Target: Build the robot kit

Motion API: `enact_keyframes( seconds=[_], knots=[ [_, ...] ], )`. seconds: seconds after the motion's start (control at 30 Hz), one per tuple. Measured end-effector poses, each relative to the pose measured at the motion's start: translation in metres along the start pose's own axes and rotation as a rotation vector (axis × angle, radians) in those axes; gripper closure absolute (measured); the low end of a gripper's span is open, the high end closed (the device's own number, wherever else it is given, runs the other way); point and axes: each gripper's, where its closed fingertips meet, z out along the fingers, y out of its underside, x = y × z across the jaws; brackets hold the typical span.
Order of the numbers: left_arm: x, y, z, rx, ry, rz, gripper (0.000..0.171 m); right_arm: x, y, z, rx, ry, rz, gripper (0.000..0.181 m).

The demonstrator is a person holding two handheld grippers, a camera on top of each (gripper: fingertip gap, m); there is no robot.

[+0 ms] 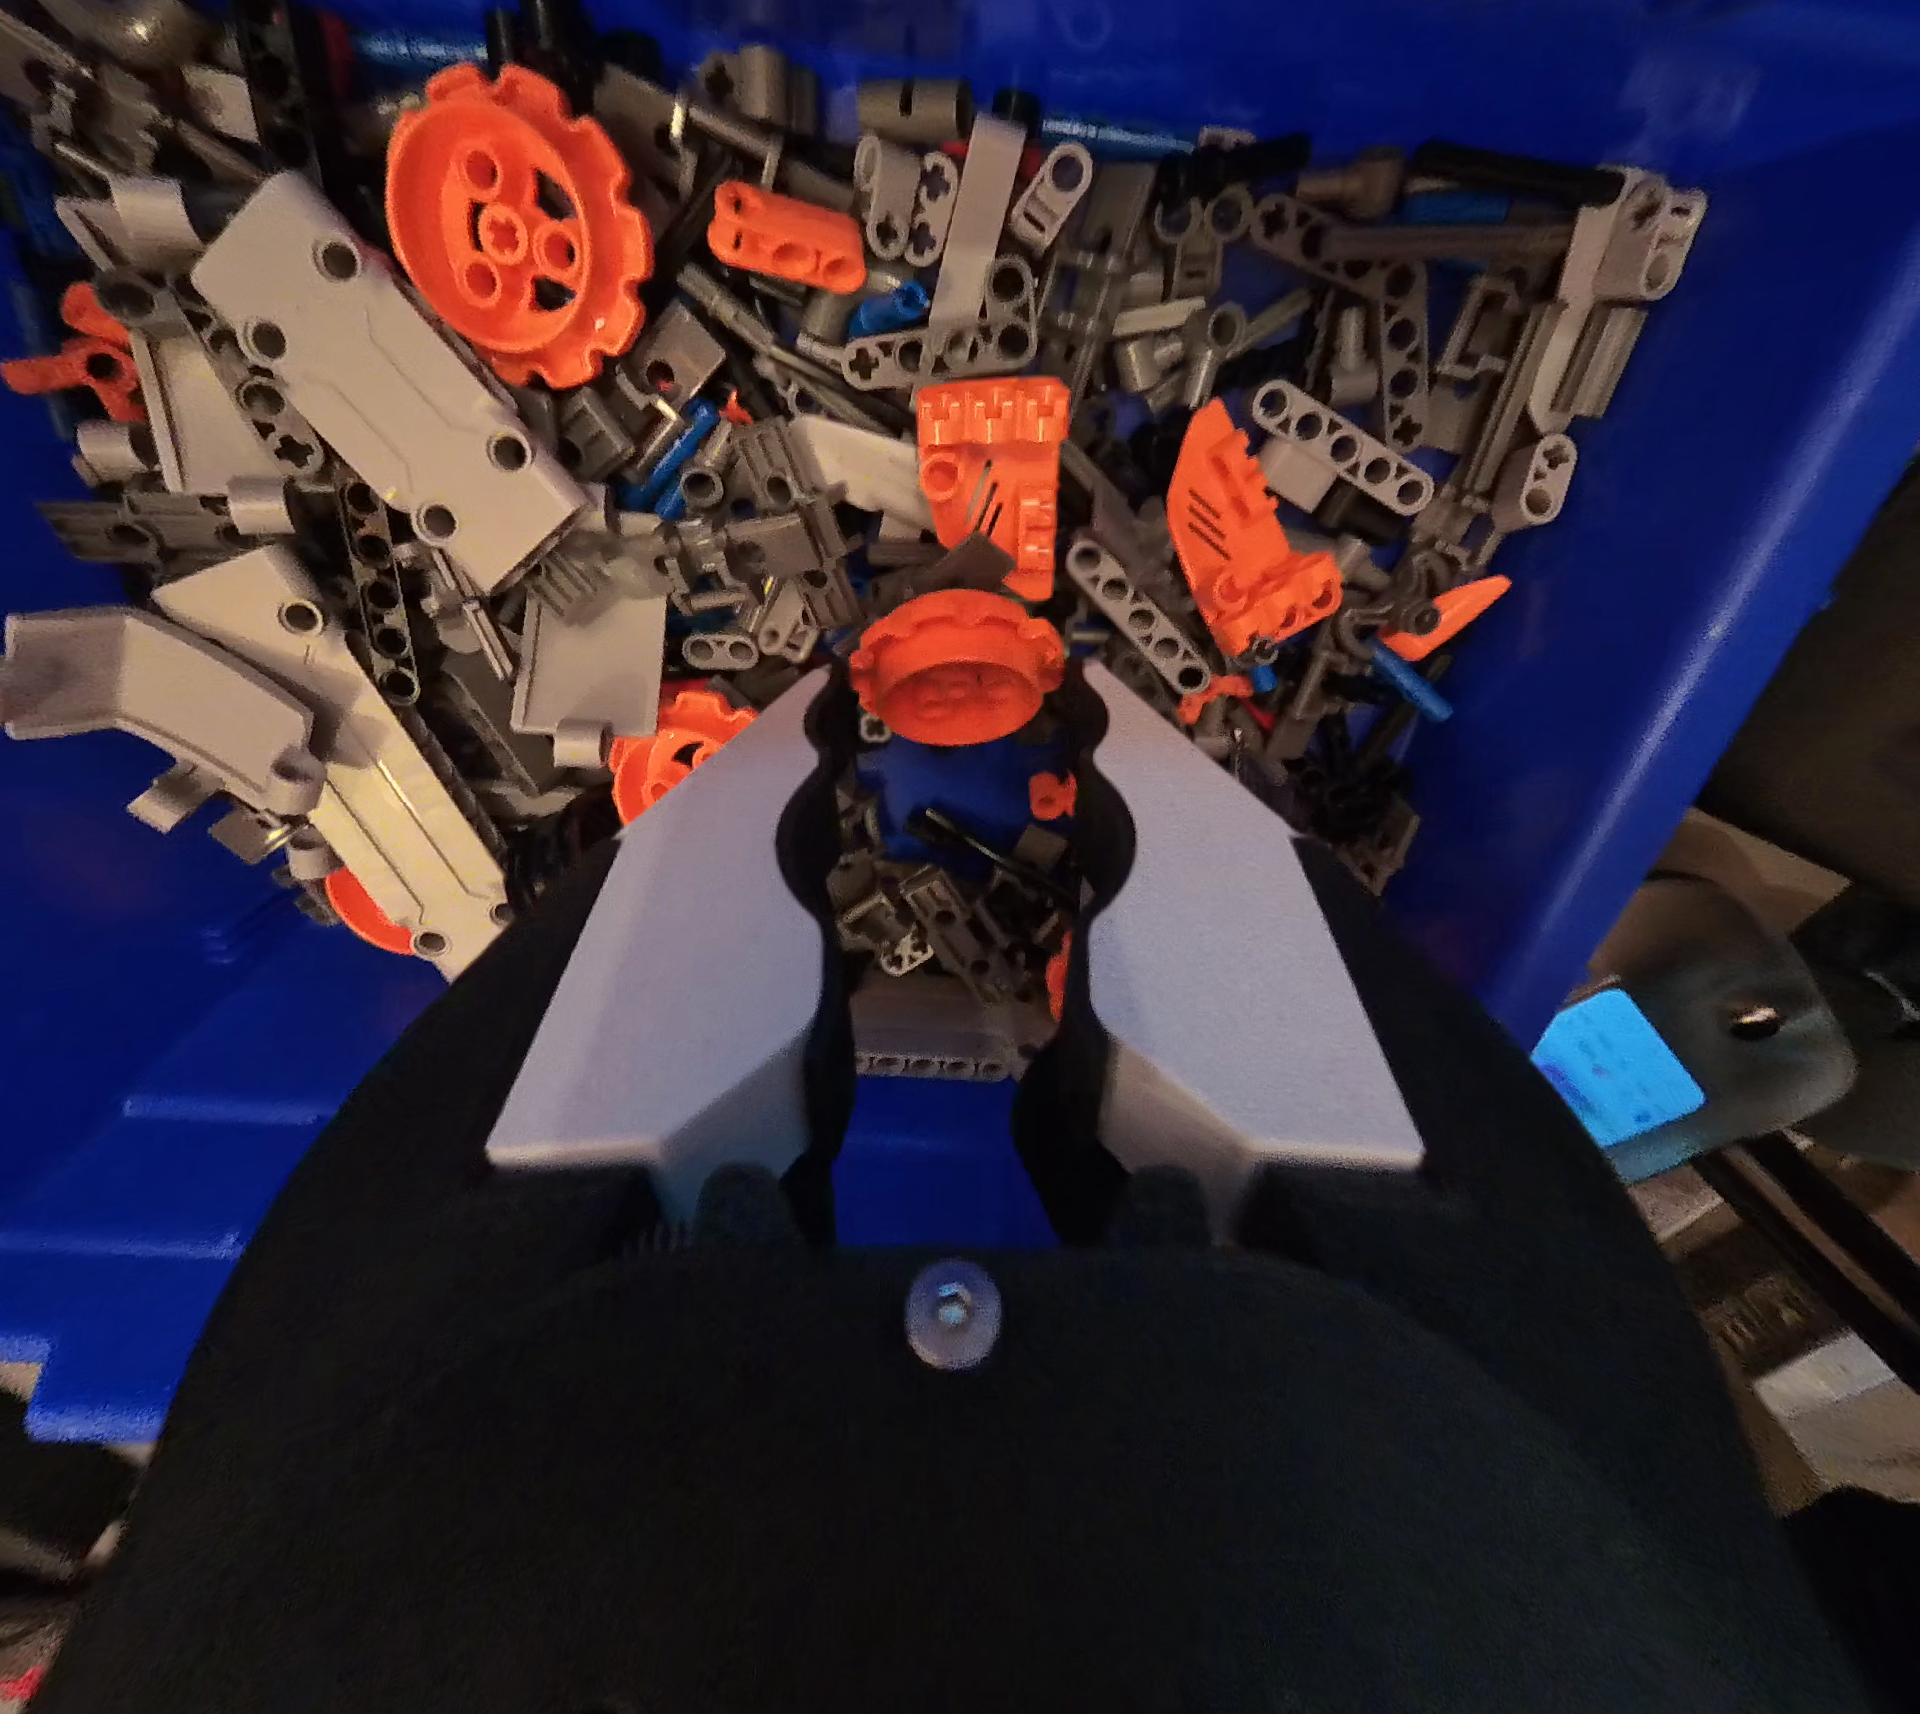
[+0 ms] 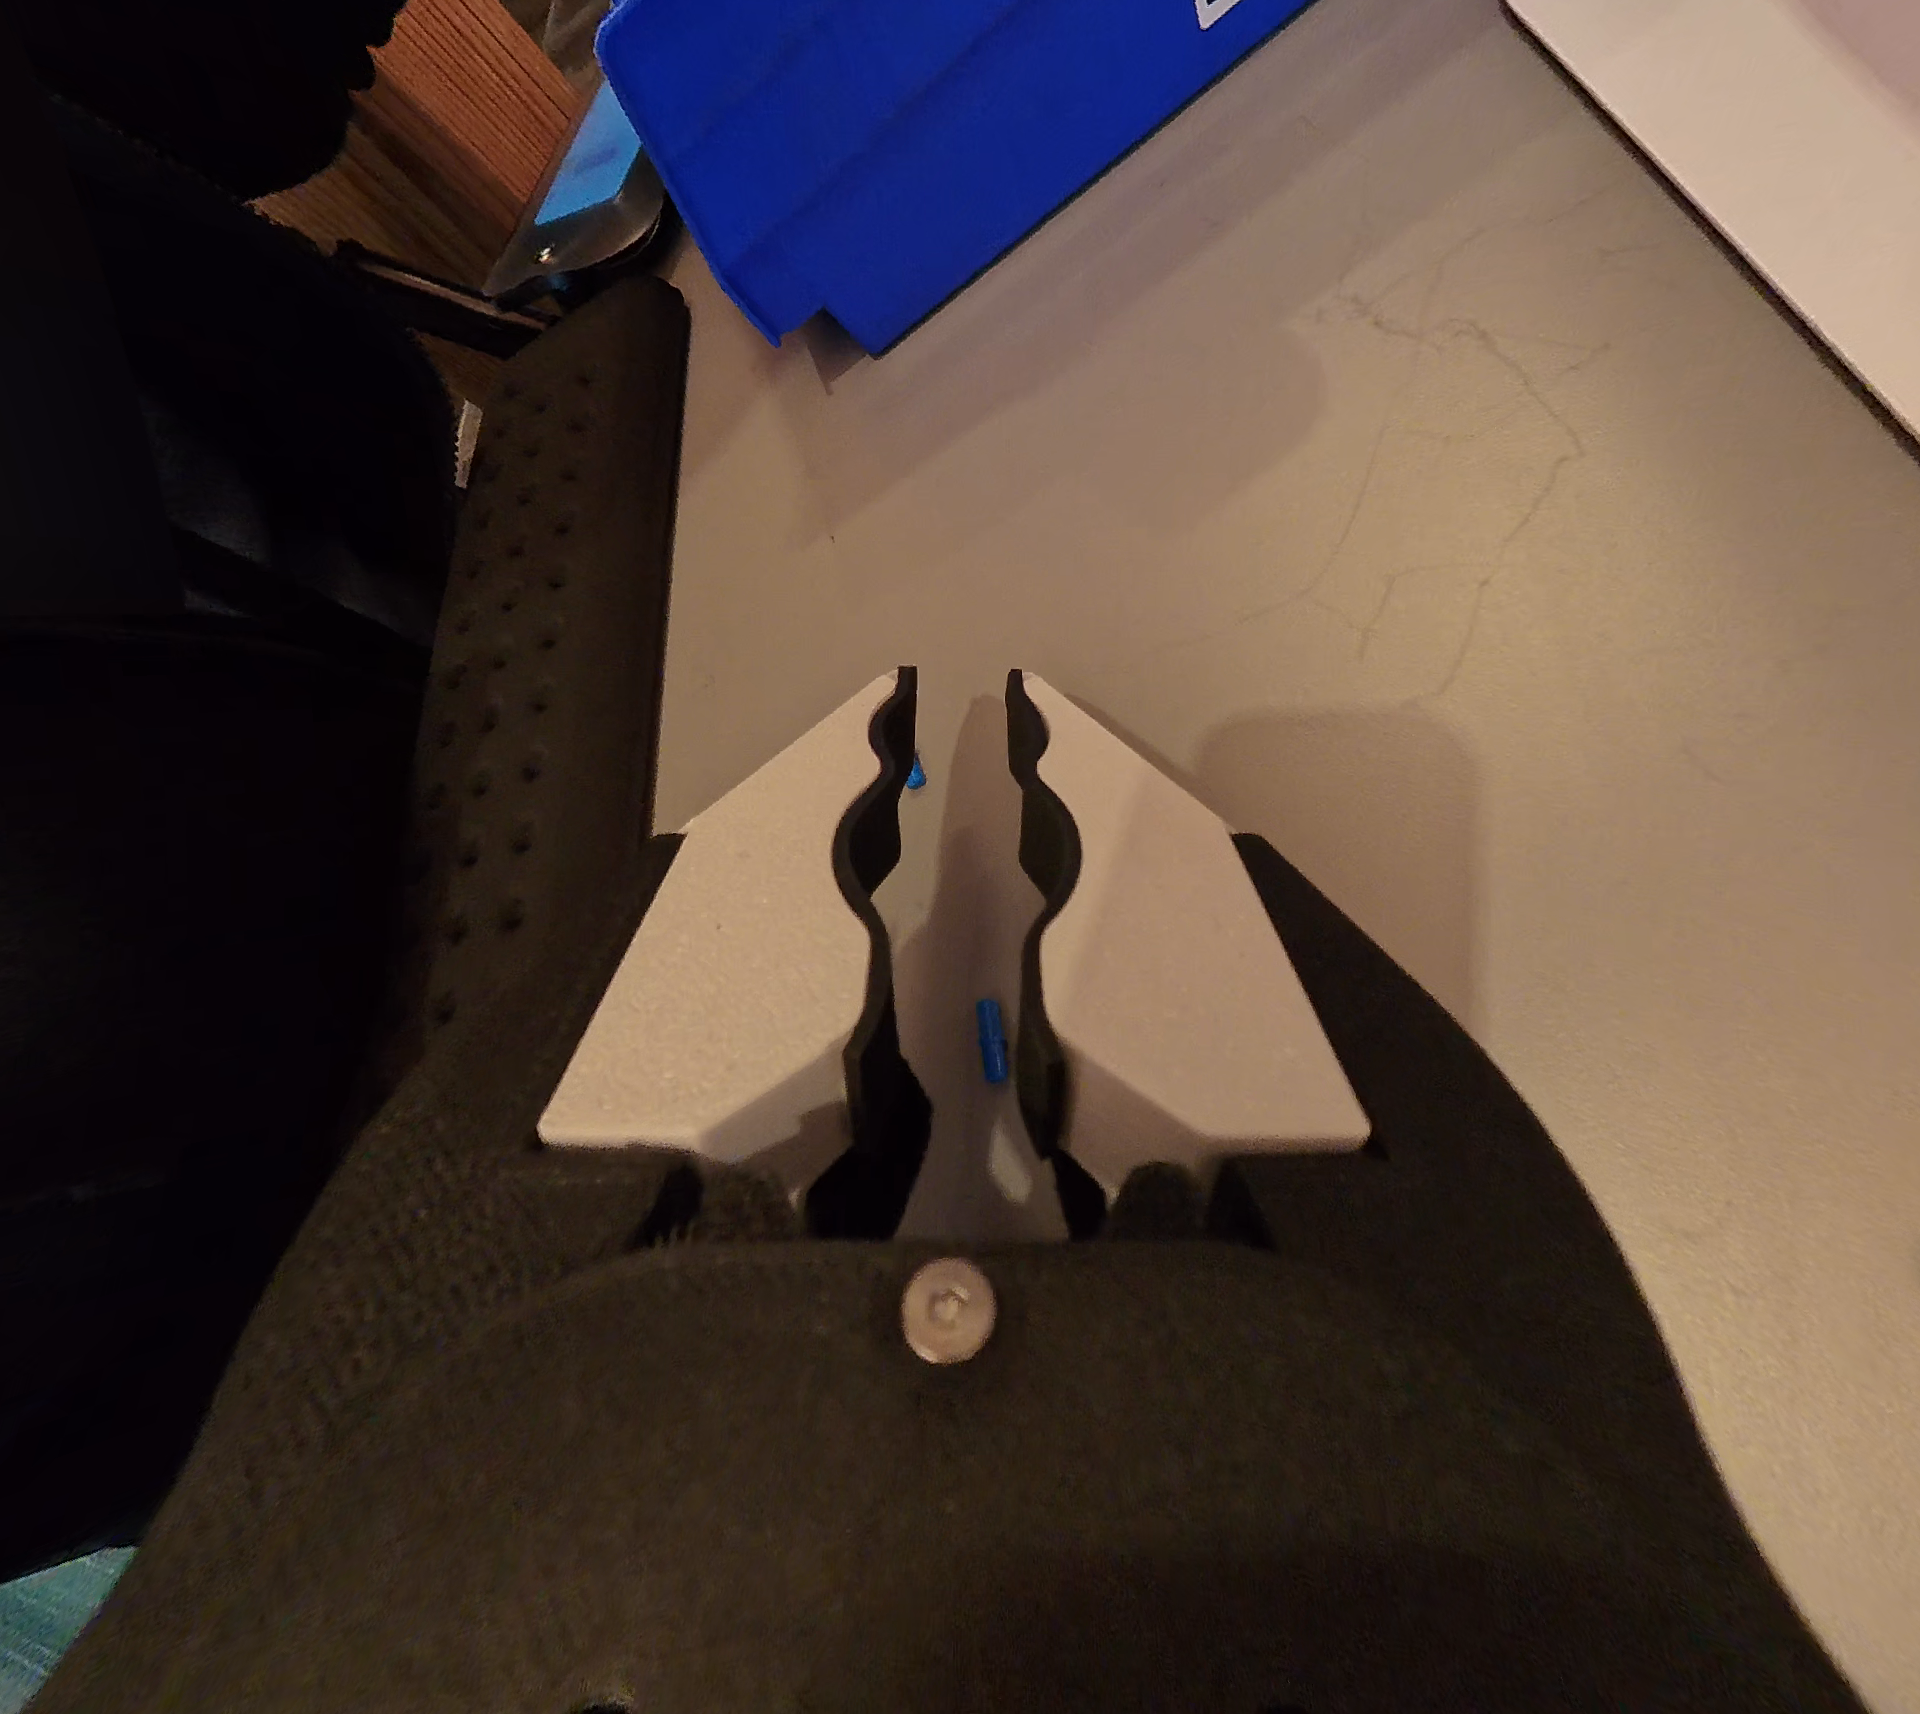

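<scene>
Blue plastic bin [image 1: 1558, 54] filled with heaped grey, black, orange building-toy parts; left gripper [image 1: 956, 698] angled down into it. Jaws parted moderately, small round orange toothed wheel [image 1: 951, 672] seen at tips; grip on it cannot be told. Larger orange gear wheel [image 1: 514, 220] lies well apart, upper left. Right gripper [image 2: 961, 677] held low over smooth grey tabletop [image 2: 1351, 521], jaws narrowly parted, nothing gripped. Two small blue pins counted: one [image 2: 990, 1046] between the fingers, one [image 2: 914, 773] at left pad.

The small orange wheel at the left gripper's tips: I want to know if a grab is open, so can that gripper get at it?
Probably yes: the left gripper is open, and the small orange wheel sits uncovered atop the pile, right at its fingertips.
</scene>
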Motion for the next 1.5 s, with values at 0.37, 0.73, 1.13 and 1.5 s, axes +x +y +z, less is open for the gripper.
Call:
enact_keyframes(
  seconds=[0.37,0.73,1.13,1.5],
  knots=[
    [0.022,0.042,-0.014,-0.097,0.131,-0.014,0.132,0.0,0.001,0.001,-0.003,-0.005,0.005,0.166],
    [0.008,0.017,-0.016,0.028,0.073,-0.013,0.127,0.001,0.002,0.001,-0.006,-0.006,0.008,0.166],
    [0.002,-0.006,0.007,0.068,0.006,0.055,0.167,0.0,0.001,0.0,-0.001,-0.007,0.008,0.166],
    [0.026,0.025,-0.01,-0.009,0.124,0.08,0.16,0.001,0.002,0.001,-0.005,-0.008,0.009,0.166]
  ],
)
